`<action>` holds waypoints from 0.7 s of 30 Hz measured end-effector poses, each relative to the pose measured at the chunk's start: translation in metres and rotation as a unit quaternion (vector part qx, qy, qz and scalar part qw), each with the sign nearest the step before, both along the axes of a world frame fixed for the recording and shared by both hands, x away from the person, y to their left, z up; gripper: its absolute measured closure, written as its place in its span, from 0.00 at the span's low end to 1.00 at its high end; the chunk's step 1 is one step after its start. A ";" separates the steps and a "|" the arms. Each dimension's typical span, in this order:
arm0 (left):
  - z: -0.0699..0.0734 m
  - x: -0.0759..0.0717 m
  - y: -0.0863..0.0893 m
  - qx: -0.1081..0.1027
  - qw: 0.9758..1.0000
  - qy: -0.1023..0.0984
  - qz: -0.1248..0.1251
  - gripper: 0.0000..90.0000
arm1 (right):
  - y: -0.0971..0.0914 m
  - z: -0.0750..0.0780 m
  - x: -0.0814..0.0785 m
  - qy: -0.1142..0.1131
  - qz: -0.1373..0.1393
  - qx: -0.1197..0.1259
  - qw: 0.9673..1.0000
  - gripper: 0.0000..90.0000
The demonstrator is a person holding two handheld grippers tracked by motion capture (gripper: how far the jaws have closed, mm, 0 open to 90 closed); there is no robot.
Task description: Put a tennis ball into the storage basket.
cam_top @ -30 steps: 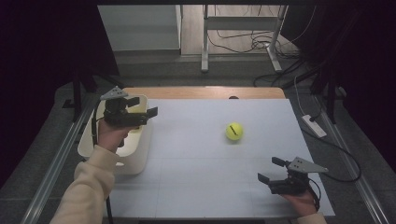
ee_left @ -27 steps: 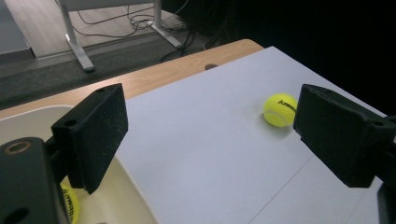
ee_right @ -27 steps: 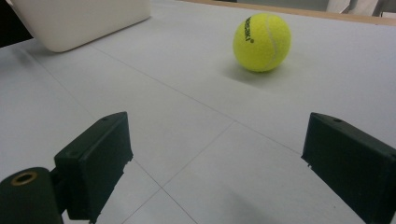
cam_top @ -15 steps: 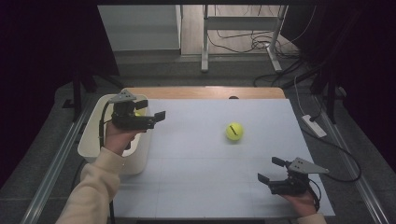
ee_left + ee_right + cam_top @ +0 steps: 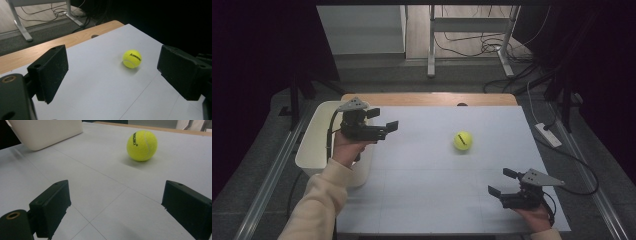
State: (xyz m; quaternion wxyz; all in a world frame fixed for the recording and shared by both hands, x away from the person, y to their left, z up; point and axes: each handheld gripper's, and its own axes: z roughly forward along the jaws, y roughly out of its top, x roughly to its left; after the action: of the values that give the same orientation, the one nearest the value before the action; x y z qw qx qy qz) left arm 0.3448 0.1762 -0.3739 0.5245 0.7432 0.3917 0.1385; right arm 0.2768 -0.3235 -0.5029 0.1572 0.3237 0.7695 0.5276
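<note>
A yellow tennis ball (image 5: 463,140) lies alone on the white table top, right of centre; it also shows as the ball (image 5: 132,58) and the ball (image 5: 142,145). My left gripper (image 5: 383,119) is held above the table's left side, just right of the white bin (image 5: 316,145), jaws open and empty, facing the ball. My right gripper (image 5: 503,182) rests low near the front right corner, open and empty, with the ball some way beyond it. The left gripper (image 5: 113,75) and right gripper (image 5: 120,212) both show wide-apart black jaws.
The white table top (image 5: 427,180) sits over a wooden desk edge (image 5: 427,98) at the back. Metal rails run along both sides. A white power strip (image 5: 548,134) and cables lie right of the table. The bin's corner (image 5: 45,132) stands far left.
My left gripper has moved right, from over the bin out above the table, toward the ball. The right gripper and the ball have stayed put.
</note>
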 end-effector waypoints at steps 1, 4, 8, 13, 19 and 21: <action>0.000 0.000 -0.002 0.000 1.000 0.000 -0.001 0.12 | 0.000 0.000 0.000 0.000 0.001 0.000 1.000 0.09; -0.001 0.000 -0.006 0.004 1.000 0.001 -0.006 0.12 | 0.000 0.000 0.000 0.000 0.002 0.000 1.000 0.09; 0.000 0.000 -0.009 0.003 1.000 0.000 -0.009 0.12 | 0.000 0.001 0.000 -0.001 0.002 0.001 1.000 0.09; -0.001 0.000 -0.014 0.006 1.000 0.001 -0.015 0.11 | 0.001 0.001 0.001 0.000 0.001 0.000 1.000 0.09; -0.001 0.002 -0.021 0.006 1.000 0.003 -0.026 0.12 | 0.002 0.003 0.005 0.000 -0.003 0.003 1.000 0.09; -0.002 0.002 -0.024 0.007 0.999 0.006 -0.032 0.12 | 0.002 0.003 0.005 0.000 -0.004 0.004 1.000 0.09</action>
State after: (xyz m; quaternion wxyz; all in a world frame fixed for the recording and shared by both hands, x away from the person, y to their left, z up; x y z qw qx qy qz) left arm 0.3473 0.1524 -0.3756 0.5210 0.7599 0.3698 0.1195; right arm 0.2820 -0.3212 -0.5000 0.1576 0.3273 0.7662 0.5301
